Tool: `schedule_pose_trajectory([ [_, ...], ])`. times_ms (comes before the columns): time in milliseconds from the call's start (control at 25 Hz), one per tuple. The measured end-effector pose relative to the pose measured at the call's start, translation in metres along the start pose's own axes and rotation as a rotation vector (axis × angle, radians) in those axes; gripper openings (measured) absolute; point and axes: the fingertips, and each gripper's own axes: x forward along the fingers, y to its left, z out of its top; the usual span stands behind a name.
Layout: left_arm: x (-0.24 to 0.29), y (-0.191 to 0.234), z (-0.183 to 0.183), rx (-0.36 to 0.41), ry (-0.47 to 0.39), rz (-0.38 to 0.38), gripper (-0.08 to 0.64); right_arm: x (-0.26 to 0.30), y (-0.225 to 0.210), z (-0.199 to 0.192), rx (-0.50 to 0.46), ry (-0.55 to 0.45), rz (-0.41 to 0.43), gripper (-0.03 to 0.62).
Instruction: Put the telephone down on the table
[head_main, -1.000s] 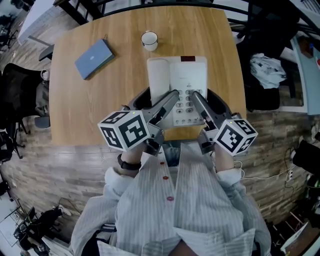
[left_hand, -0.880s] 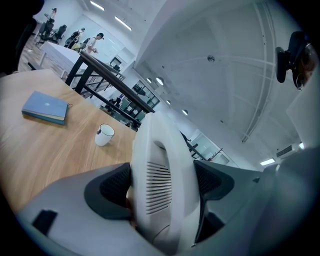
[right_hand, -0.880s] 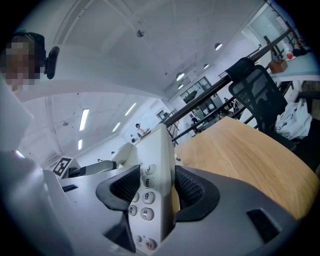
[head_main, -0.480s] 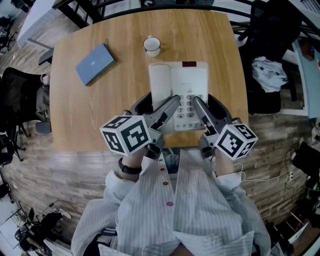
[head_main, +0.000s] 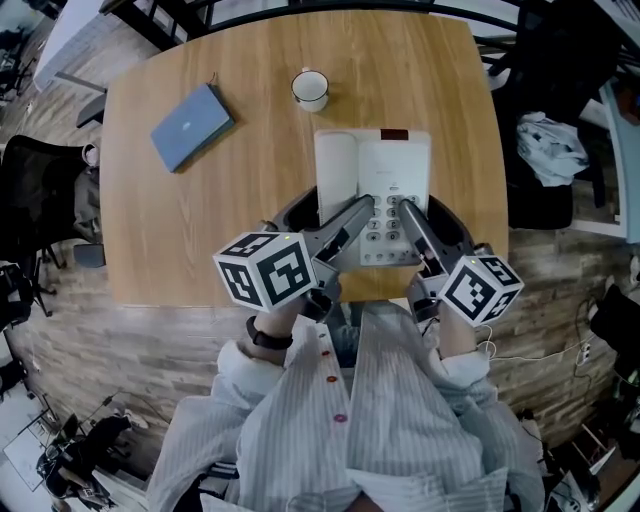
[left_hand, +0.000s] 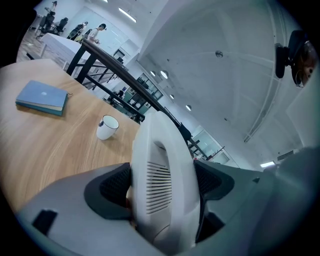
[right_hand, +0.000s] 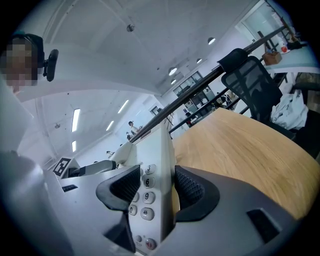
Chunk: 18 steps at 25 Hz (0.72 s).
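Note:
The white telephone (head_main: 372, 190), handset on its left and keypad on its right, is held between both grippers over the near part of the wooden table (head_main: 200, 230). My left gripper (head_main: 345, 215) is shut on the handset side; in the left gripper view the ribbed white telephone body (left_hand: 160, 175) fills the gap between the black pads. My right gripper (head_main: 412, 215) is shut on the keypad side, with the number keys of the telephone (right_hand: 152, 170) showing between its pads. I cannot tell whether the telephone's base touches the table.
A blue notebook (head_main: 192, 125) lies at the table's far left and a white mug (head_main: 311, 88) stands just beyond the telephone. Right of the table is a black chair (head_main: 555, 150) with cloth on it. The table's front edge runs just under the grippers.
The telephone and both grippers have shifted a little to the right and nearer in the head view, still gripped the same way. The notebook and mug keep their places on the table.

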Motion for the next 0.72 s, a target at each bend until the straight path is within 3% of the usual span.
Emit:
schedule_pose_trajectory([
  [720, 0.05, 0.036, -0.049, -0.056, 0.079, 0.048, 0.405, 0.013, -0.07, -0.039, 0.08, 0.069, -0.05, 0.232],
])
